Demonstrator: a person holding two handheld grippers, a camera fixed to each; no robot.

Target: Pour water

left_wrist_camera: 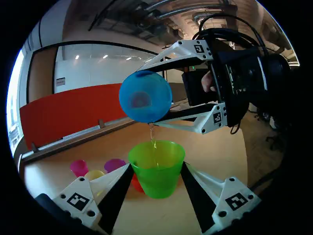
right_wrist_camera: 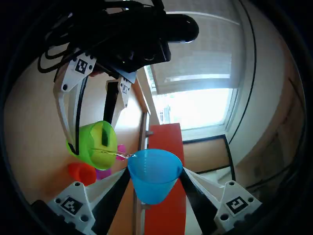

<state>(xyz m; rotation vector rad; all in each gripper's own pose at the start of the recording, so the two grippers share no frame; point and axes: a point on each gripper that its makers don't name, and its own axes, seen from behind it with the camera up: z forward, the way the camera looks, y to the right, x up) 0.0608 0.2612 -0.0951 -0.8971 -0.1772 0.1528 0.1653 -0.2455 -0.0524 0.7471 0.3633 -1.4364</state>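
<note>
My left gripper is shut on a green cup, held upright above the wooden table. Above it my right gripper holds a blue cup tipped on its side, mouth toward me. A thin stream of water falls from its rim into the green cup. In the right gripper view my right gripper is shut on the blue cup. The water stream runs from it into the green cup, which sits between the left gripper's fingers.
On the wooden table behind the green cup stand a pink cup, a yellow cup, a purple cup and a red cup. A red partition runs along the table's far edge. A bright window lies beyond.
</note>
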